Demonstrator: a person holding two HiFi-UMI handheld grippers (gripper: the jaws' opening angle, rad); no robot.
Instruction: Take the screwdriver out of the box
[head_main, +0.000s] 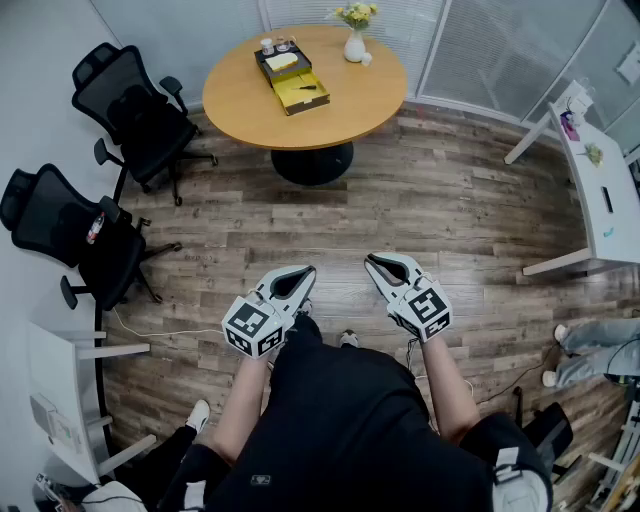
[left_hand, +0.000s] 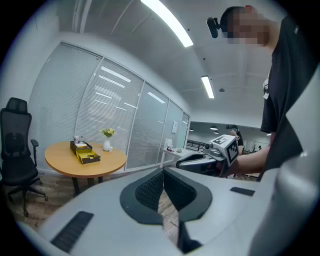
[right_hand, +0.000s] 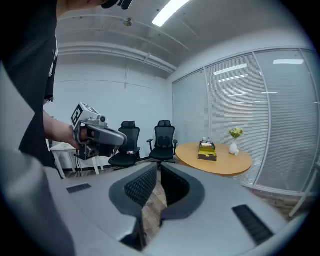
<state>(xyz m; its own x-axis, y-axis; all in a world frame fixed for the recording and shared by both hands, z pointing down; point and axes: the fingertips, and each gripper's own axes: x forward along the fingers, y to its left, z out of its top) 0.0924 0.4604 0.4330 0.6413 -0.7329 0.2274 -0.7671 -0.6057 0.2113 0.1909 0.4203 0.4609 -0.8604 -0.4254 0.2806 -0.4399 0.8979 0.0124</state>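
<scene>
Ahead on table (head_main: 240, 100), well apart from you: box (head_main: 283, 72), screwdriver (head_main: 306, 88) small dark shape inside, axis unclear. Your left gripper (head_main: 300, 272) and right gripper (head_main: 378, 262) both closed, empty; left judged better in line with box

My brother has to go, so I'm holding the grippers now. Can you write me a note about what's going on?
Left gripper: shut, empty, held over the wood floor.
Right gripper: shut, empty, beside it.
Box: open on the round table, far ahead. A small dark tool, likely the screwdriver, lies in its yellow tray.
Done: nothing yet.
To do: walk to the table, grip the screwdriver, lift it out.
</scene>
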